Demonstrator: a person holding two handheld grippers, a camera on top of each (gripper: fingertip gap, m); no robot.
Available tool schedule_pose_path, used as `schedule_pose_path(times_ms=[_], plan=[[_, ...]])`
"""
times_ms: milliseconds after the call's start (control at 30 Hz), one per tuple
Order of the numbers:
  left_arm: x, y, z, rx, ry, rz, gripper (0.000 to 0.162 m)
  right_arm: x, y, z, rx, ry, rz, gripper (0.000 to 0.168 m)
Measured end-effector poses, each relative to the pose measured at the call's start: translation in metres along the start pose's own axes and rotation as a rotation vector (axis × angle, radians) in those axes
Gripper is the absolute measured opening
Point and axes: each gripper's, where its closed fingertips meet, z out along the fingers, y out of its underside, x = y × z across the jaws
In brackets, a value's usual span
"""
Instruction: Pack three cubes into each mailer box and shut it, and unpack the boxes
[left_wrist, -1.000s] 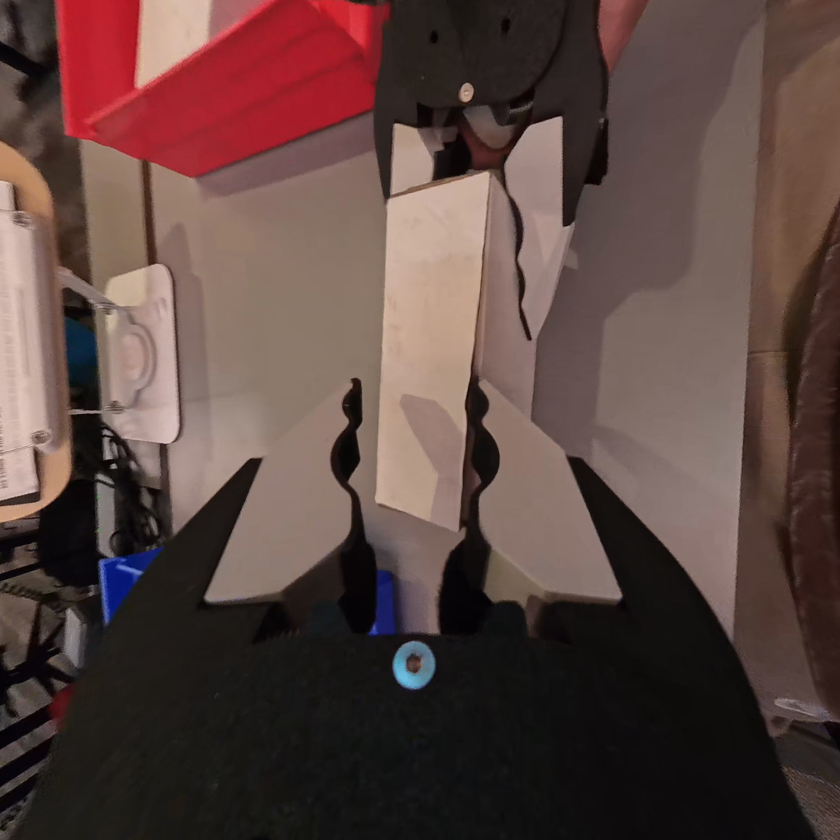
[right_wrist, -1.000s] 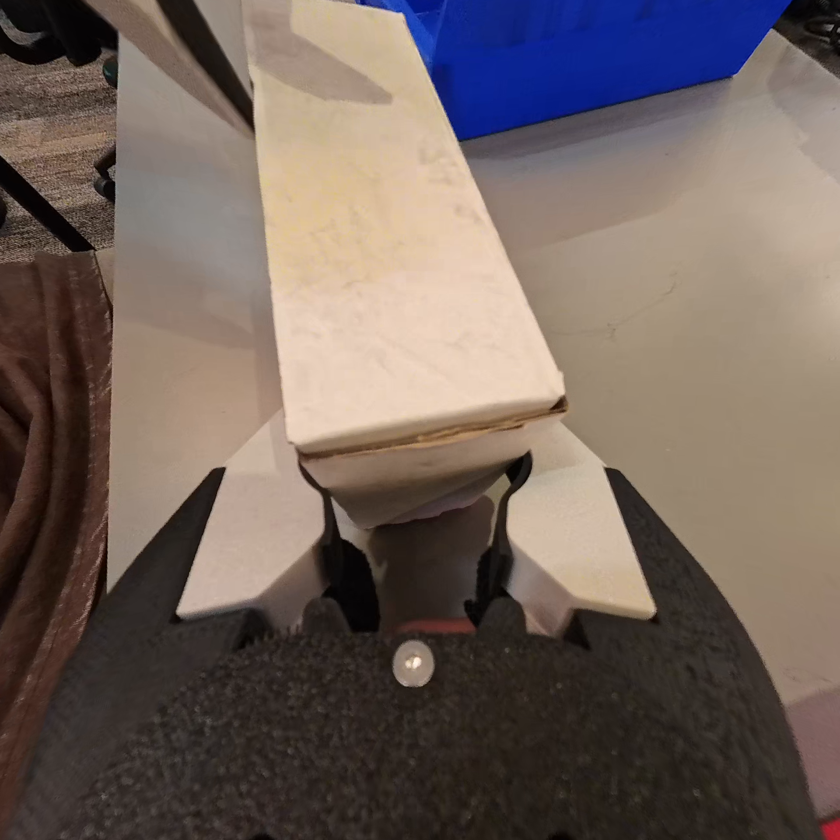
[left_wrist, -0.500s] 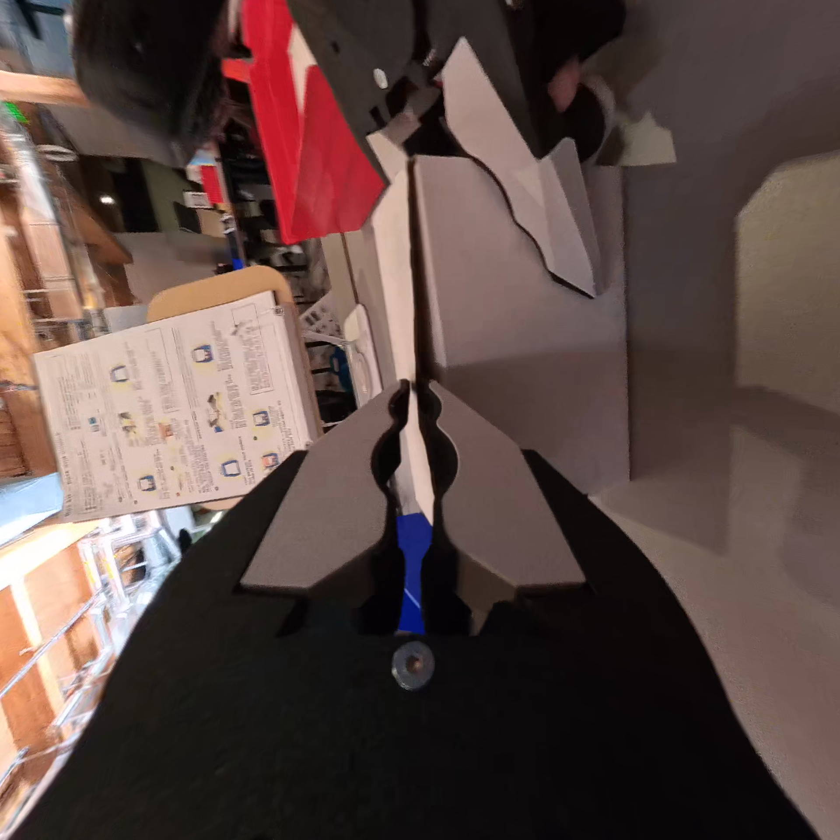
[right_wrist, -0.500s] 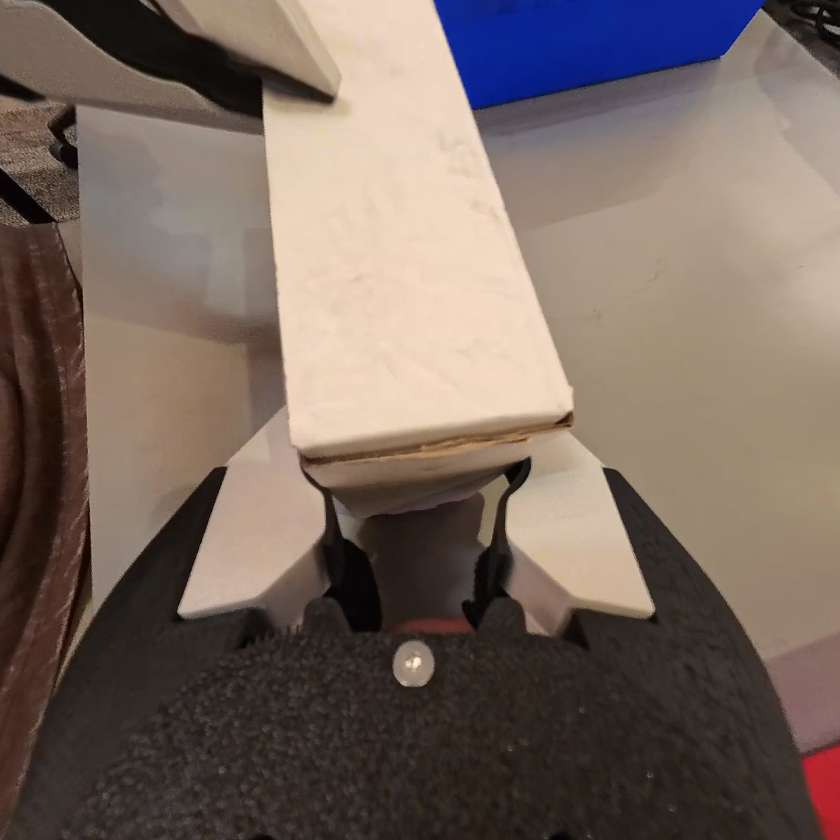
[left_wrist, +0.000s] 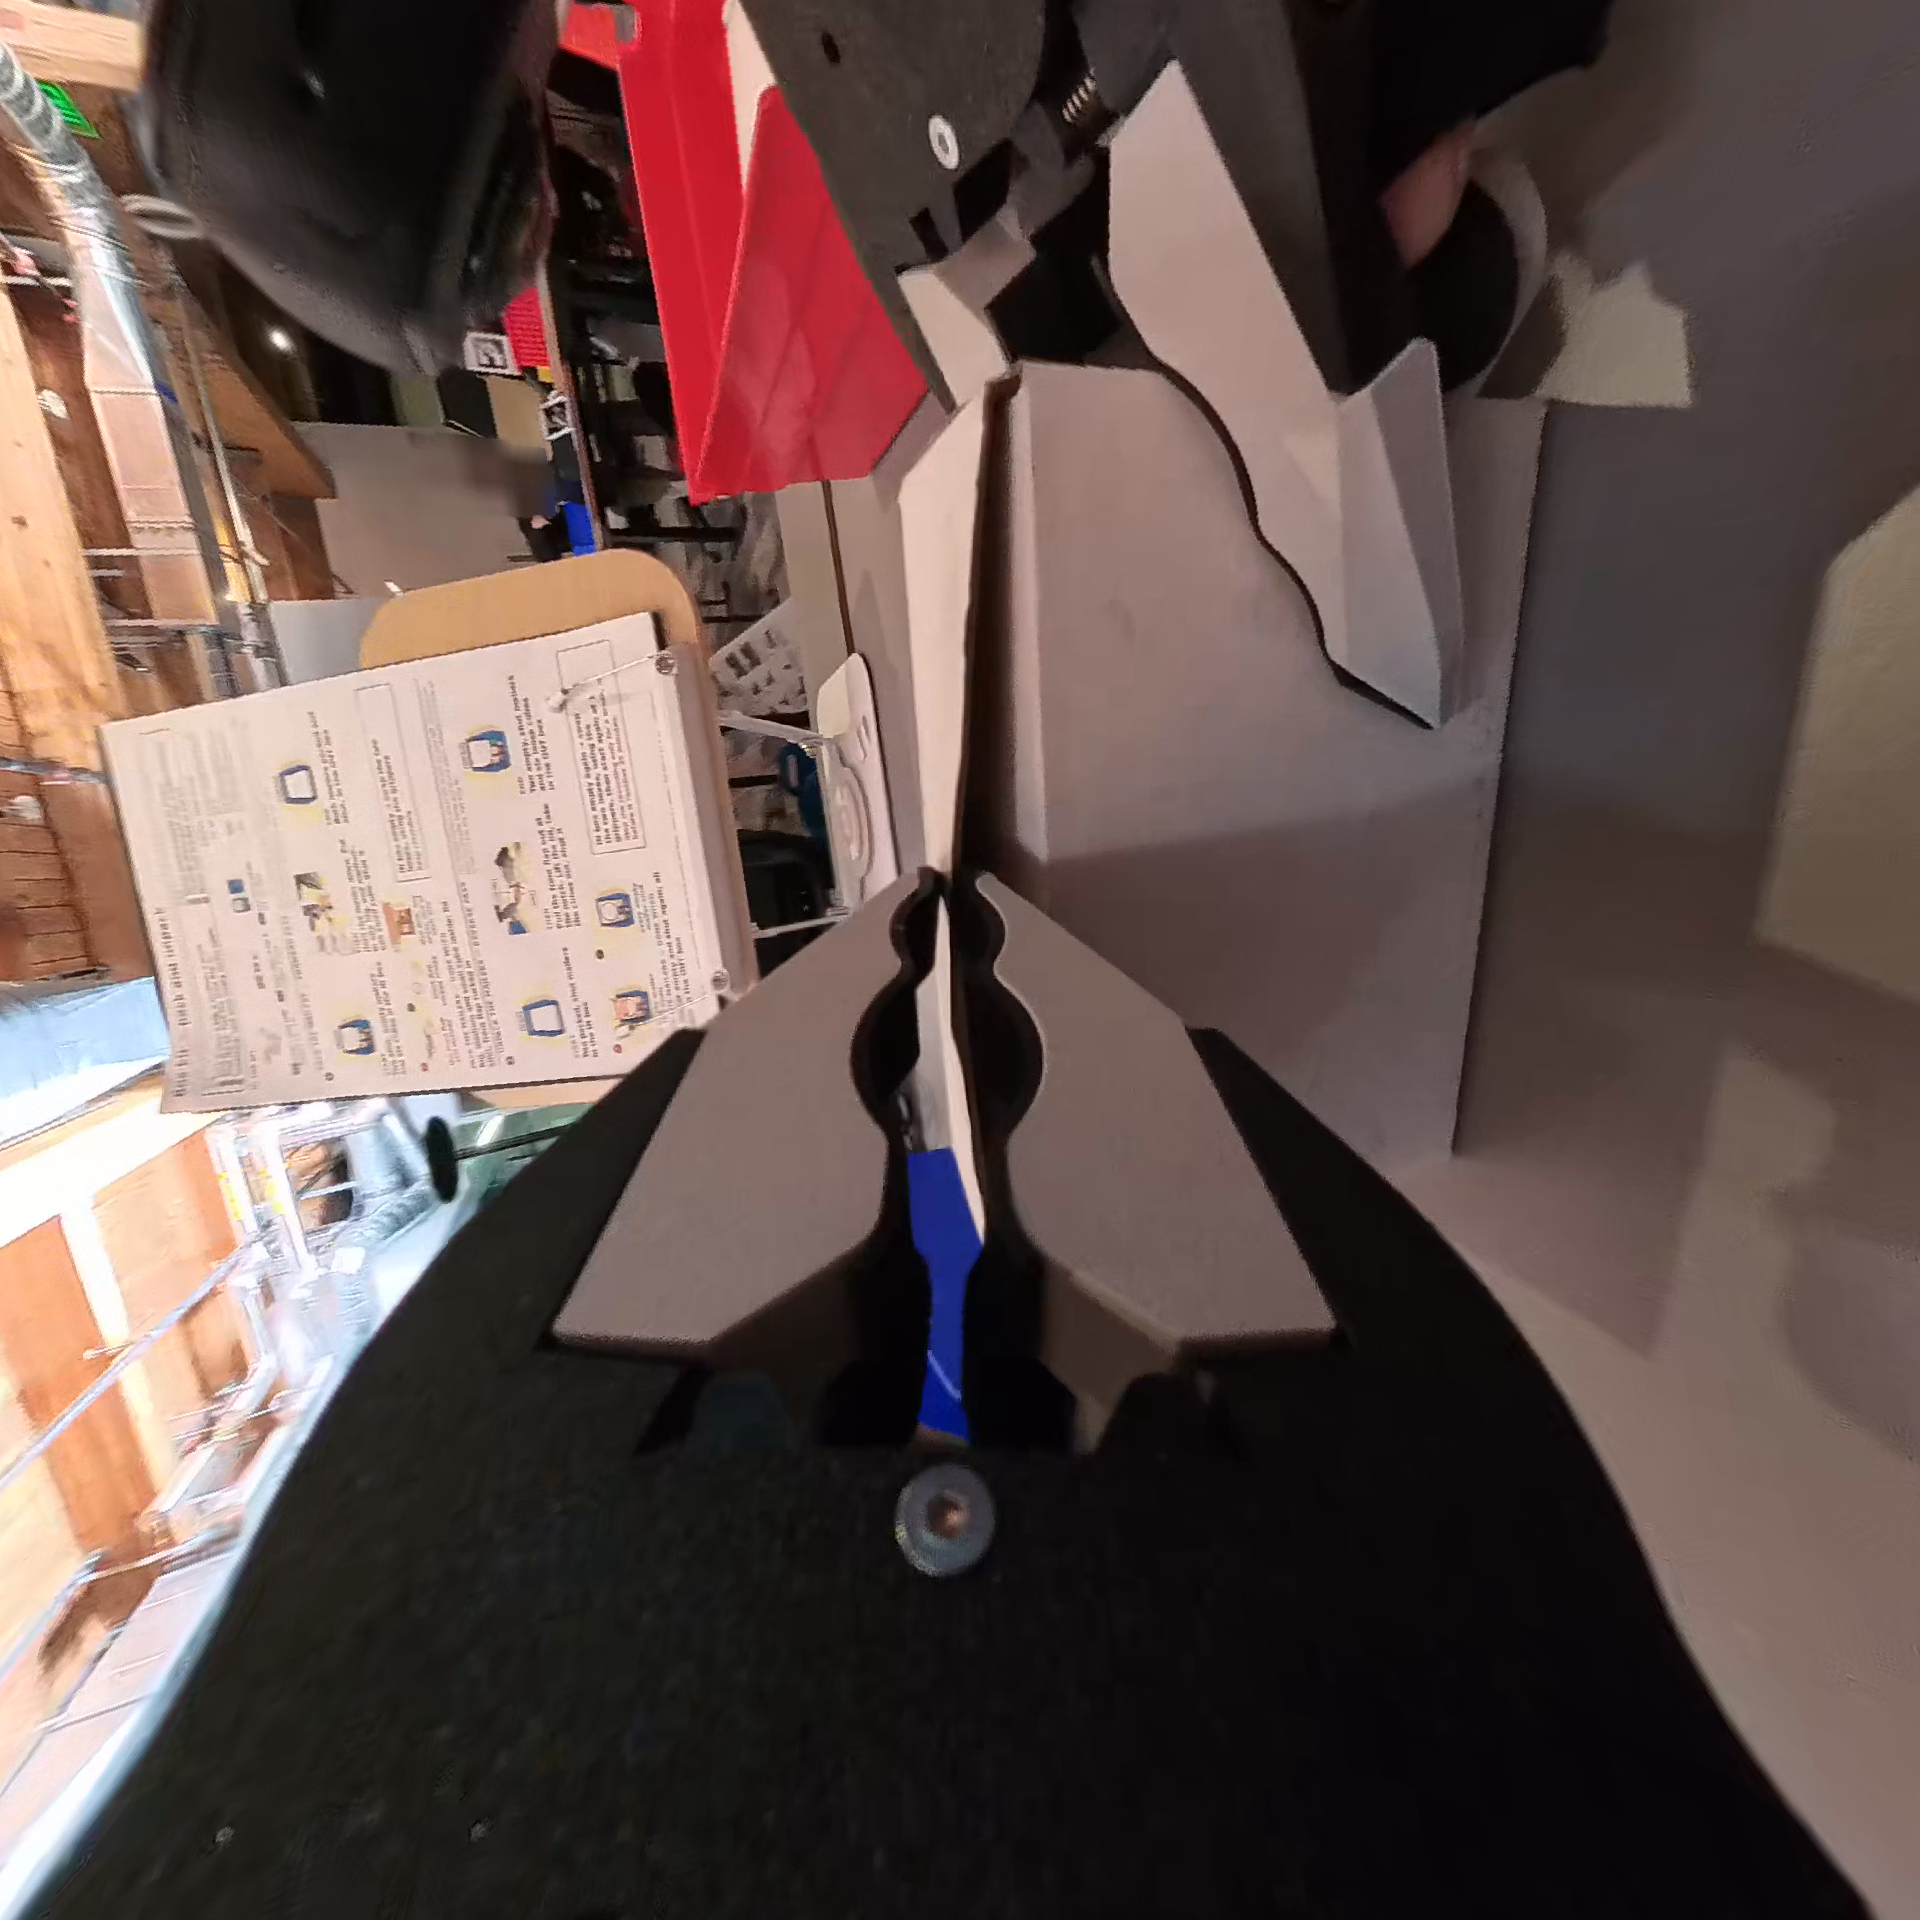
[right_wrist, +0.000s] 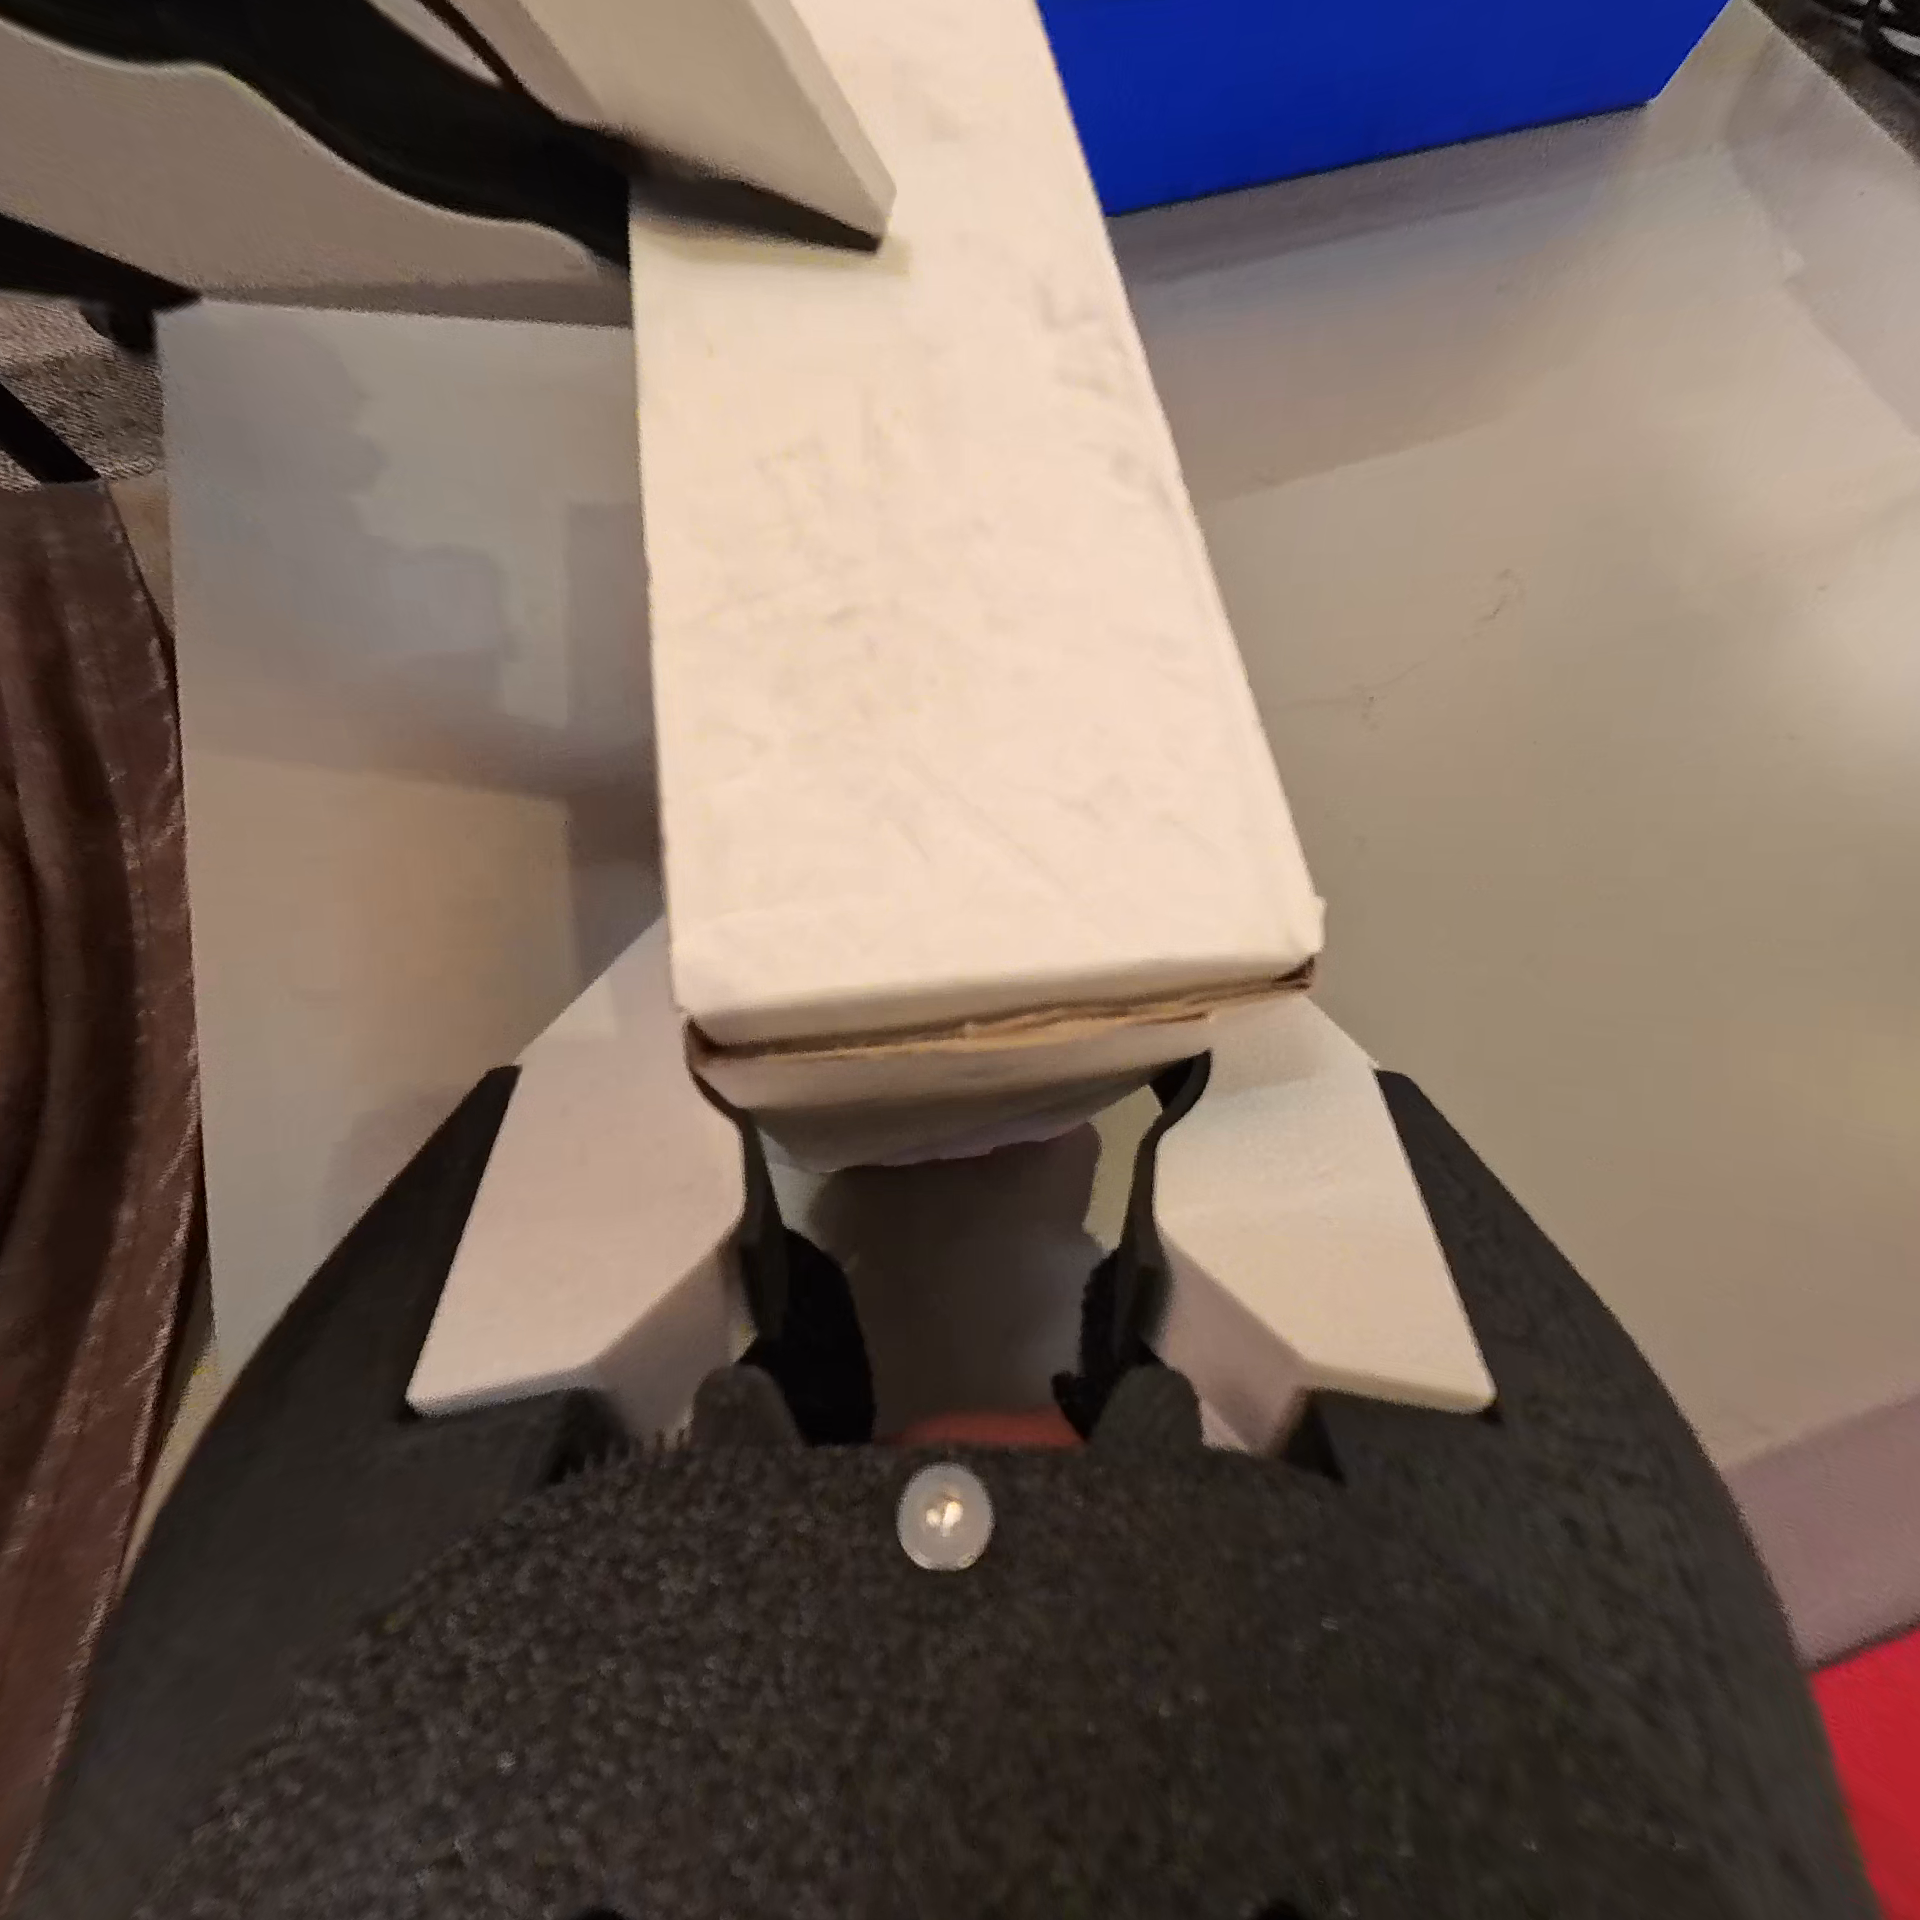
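mid-opening of the mailer box (right_wrist: 935, 623) at frame centre, right gripper (right_wrist: 961, 1132) fingers clamped on its end, left gripper (left_wrist: 951, 914) fingers pinched on its flap; next, peeling that flap outward.

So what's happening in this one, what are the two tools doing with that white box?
A person works a white mailer box with both tools above a grey table. The right tool is clamped on one end of the box. The left tool is pinched shut on a thin cardboard flap at the other end. A blue bin and a red bin sit nearby. No cubes are visible.
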Motion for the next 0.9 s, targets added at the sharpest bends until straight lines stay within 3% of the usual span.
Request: schedule_pose_path(times_ms=[33, 300, 433, 500, 567, 667, 800, 867, 900], plan=[[0.0, 0.001, 0.001, -0.013, -0.01, 0.015, 0.0, 0.001, 0.0, 0.0, -0.001, 0.007, -0.002, 0.076], [-0.018, 0.002, -0.003, 0.058, 0.239, -0.357, 0.0, 0.012, -0.006, 0.0, 0.027, 0.112, -0.12, 0.076], [-0.026, 0.007, -0.002, 0.04, 0.264, -0.25, 0.0, 0.037, -0.015, -0.001, 0.048, 0.313, -0.262, 0.078], [-0.028, 0.009, 0.001, 0.034, 0.244, -0.209, 0.0, 0.037, -0.018, -0.005, 0.081, 0.312, -0.254, 0.079], [-0.027, 0.01, 0.003, 0.018, 0.219, -0.186, 0.0, 0.039, -0.019, -0.018, 0.101, 0.332, -0.239, 0.091], [-0.024, 0.011, 0.004, 0.0, 0.156, -0.152, 0.0, 0.036, -0.014, -0.051, 0.11, 0.327, -0.111, 0.104], [-0.019, 0.007, -0.004, -0.008, 0.103, -0.174, 0.0, 0.007, -0.041, -0.082, 0.328, 0.164, 0.223, 0.076], [-0.017, 0.004, -0.01, -0.008, 0.1, -0.204, 0.0, 0.013, -0.043, -0.08, 0.338, 0.217, 0.32, 0.068], [-0.016, 0.001, -0.013, -0.005, 0.103, -0.216, 0.0, 0.016, -0.041, -0.076, 0.319, 0.254, 0.298, 0.072]])
